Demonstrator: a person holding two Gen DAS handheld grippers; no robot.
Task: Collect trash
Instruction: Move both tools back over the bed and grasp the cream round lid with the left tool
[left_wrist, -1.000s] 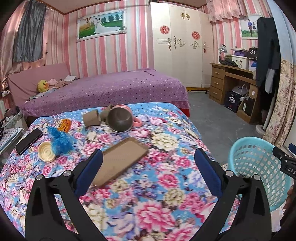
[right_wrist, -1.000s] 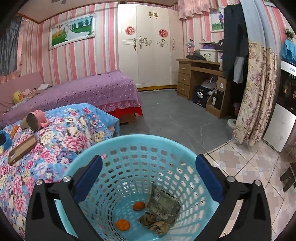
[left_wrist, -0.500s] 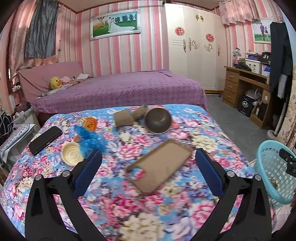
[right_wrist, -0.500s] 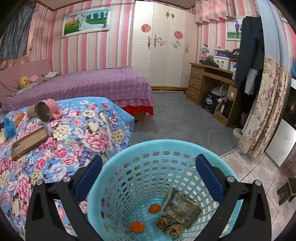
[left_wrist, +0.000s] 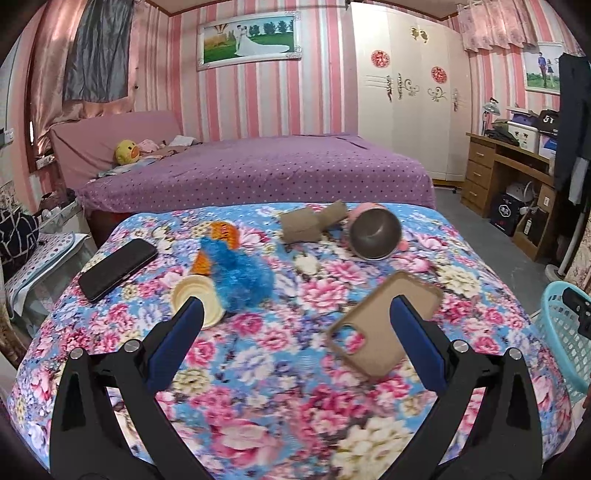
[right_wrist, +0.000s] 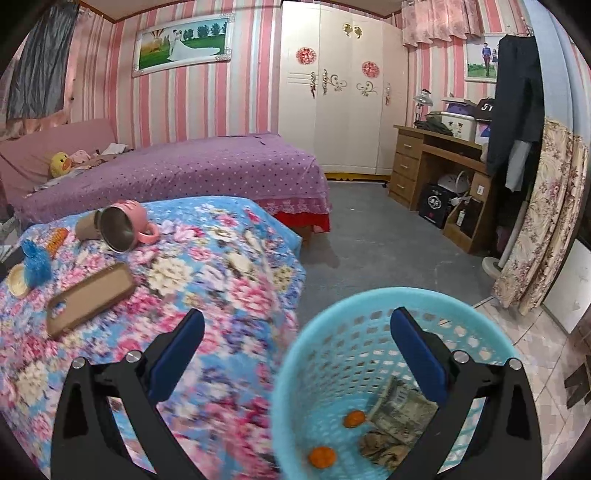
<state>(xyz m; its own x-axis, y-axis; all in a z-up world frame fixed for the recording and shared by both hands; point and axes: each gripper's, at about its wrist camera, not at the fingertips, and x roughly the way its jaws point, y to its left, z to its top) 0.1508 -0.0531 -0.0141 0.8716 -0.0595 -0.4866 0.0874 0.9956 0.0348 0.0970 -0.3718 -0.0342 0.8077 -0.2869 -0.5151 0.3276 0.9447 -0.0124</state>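
Turquoise plastic, the basket (right_wrist: 388, 369) sat at lower right of the right view, below the wide, empty right tongs (right_wrist: 297, 354) (ready for drops). Left tongs (left_wrist: 295, 339), equally wide, faced the blue wrapper (left_wrist: 240, 271) mid-left on the floral surface (left_wrist: 295, 387).

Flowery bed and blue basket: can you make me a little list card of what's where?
bed cover: flowery blanket
on the bed: black phone, brown phone case, tipped pink mug, blue fluffy thing, cardboard tubes
basket: blue basket, on the floor beside the bed
in the basket: two orange bits, crumpled wrappers
left gripper: open, empty
right gripper: open, empty
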